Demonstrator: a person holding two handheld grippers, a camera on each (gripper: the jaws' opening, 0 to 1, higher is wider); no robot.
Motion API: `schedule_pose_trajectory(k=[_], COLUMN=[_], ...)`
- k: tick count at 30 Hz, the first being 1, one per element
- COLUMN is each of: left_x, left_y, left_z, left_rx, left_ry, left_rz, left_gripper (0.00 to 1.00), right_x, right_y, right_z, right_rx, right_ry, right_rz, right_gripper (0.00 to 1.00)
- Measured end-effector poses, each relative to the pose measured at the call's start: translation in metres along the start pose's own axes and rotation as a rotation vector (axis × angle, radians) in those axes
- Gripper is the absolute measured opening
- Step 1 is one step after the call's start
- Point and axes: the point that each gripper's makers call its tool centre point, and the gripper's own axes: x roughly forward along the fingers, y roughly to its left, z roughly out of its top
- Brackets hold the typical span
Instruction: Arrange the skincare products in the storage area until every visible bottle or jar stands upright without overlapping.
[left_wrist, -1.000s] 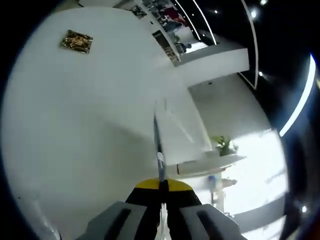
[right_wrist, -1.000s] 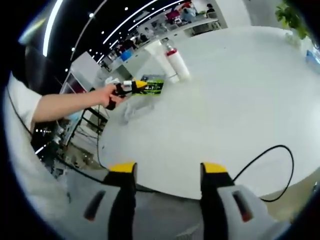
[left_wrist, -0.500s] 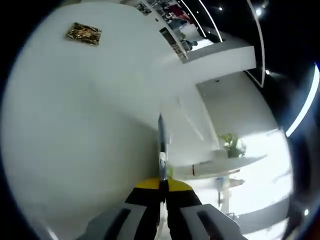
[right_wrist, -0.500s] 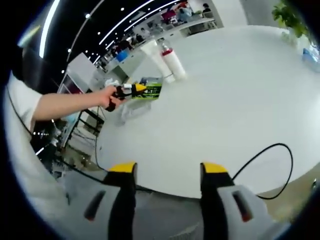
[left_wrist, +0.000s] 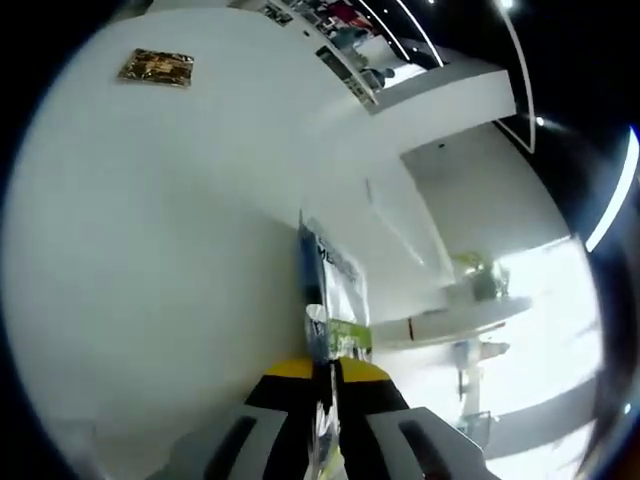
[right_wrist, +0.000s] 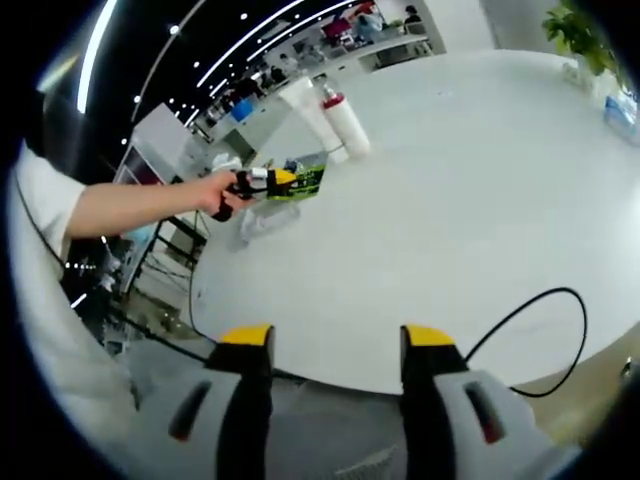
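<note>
1. Left gripper: jaws pinched on a flat sachet that stands edge-on just past the tips, above the table.
2. The sachet looks thin, light and floppy; grip its sealed edge.
3. Right gripper: jaws wide apart, empty; bottles far ahead.

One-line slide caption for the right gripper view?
Open right hand-held gripper faces a white table while the left hand-held gripper holds a green packet near two bottles.
</note>
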Motion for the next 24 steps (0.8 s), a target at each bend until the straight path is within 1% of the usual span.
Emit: schedule_pose_trajectory(k=[8, 13, 16, 18, 24], left_x=[0.0018, 0.0016, 0.0025, 0.0043, 0.0055], left_y=[0.0001, -0.0012, -0.0022, -0.0033, -0.0035], left_z=[0.0050, 0.0050, 0.0049, 0.0054, 0.0040], left_rx=[0.029, 0.087, 0.093, 0.125, 0.120], left_ry=[-0.014, -0.007, 0.000, 0.004, 0.013], left_rz=[0.017, 0.028, 0.029, 0.030, 0.028], left_gripper=[0.07, 0.08, 0.08, 0.08, 0.09], right_x=[0.0003, 0.0003, 0.0004, 0.0005, 0.0007], right_y=[0.0009, 0.0010, 0.0017, 0.0020, 0.0027], right_z=[-0.0017, -0.0022, -0.0022, -0.0027, -0.0038], right_rx=[-0.006, -0.004, -0.003, -0.004, -0.009], right_ry=[0.006, 0.007, 0.008, 0.011, 0.018], right_rz=[0.002, 0.004, 0.006, 0.008, 0.009], right_gripper=[0.52, 0.51, 0.51, 0.51, 0.51])
